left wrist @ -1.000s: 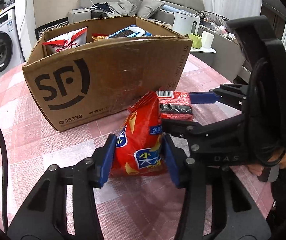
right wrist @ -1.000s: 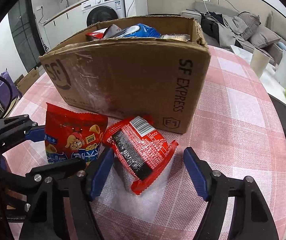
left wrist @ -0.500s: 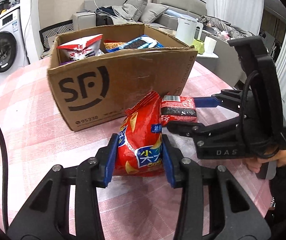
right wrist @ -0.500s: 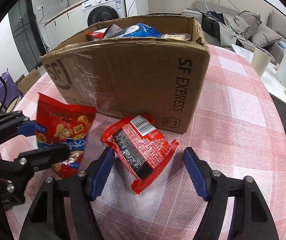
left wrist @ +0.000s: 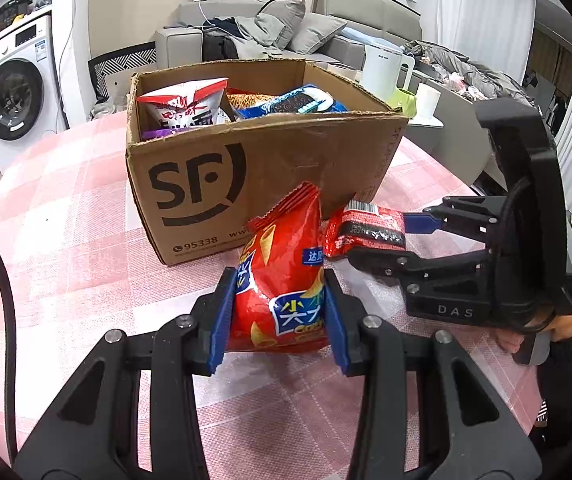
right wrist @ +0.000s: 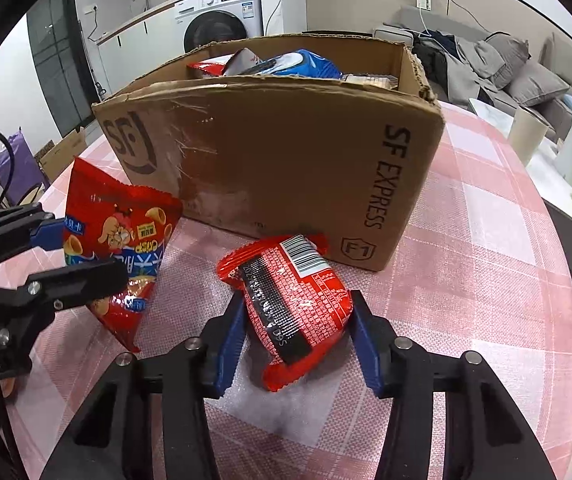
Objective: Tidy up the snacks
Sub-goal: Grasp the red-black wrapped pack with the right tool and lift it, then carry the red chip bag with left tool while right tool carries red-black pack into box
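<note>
Red chip bag (left wrist: 282, 280), printed with corn-cone snacks and a blue label, stands upright, clear of the table, its crimped top edge level with the lower front of the cardboard box (left wrist: 262, 176). Red noodle packet (right wrist: 297, 300), barcode and black strip facing up, lies tilted just before the box's corner. The open box holds further snack bags (left wrist: 184, 108).
</note>
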Action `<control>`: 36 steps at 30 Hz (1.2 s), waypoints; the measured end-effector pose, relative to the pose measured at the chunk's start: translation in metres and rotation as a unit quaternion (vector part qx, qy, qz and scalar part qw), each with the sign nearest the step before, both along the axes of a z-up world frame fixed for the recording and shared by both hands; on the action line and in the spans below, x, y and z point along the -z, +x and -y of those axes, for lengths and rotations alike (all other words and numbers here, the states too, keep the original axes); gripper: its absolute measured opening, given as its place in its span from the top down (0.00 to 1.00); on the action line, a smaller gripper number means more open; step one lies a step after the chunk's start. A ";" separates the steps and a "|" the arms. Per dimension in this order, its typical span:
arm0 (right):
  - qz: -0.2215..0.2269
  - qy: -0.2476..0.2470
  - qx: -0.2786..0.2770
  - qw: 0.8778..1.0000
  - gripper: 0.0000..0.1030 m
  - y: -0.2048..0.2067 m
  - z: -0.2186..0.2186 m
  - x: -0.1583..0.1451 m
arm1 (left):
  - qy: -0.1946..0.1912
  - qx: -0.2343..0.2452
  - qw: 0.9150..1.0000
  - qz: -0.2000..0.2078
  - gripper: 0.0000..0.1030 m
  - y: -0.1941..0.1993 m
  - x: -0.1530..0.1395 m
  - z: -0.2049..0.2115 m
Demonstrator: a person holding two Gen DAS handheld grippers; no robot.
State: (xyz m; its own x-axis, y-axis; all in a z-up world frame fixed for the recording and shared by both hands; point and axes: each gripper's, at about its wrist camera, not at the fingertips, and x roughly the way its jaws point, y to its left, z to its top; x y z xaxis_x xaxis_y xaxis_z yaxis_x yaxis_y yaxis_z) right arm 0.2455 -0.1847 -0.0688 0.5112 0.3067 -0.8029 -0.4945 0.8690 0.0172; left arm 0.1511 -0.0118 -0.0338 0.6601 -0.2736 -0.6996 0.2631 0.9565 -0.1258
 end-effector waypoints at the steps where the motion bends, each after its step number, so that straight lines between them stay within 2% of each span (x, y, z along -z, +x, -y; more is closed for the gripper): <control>1: 0.000 0.000 -0.002 1.000 0.53 -0.001 0.000 0.000 | 0.000 -0.001 1.000 0.002 0.63 -0.001 -0.001 -0.001; 15: 0.013 0.011 -0.017 1.000 0.54 -0.013 0.001 -0.016 | -0.003 -0.012 1.000 0.029 0.64 -0.017 -0.022 -0.013; 36: 0.072 0.052 -0.018 0.996 0.54 -0.061 0.013 -0.083 | -0.016 -0.015 0.997 0.075 0.64 -0.050 -0.065 -0.022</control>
State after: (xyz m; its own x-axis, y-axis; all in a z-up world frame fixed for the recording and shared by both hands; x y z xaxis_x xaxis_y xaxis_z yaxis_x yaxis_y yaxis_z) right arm 0.1842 -0.1976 0.0138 0.6052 0.4052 -0.6853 -0.5292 0.8478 0.0339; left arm 0.1008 0.0102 0.0316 0.7645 -0.2727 -0.5841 0.2519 0.9604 -0.1187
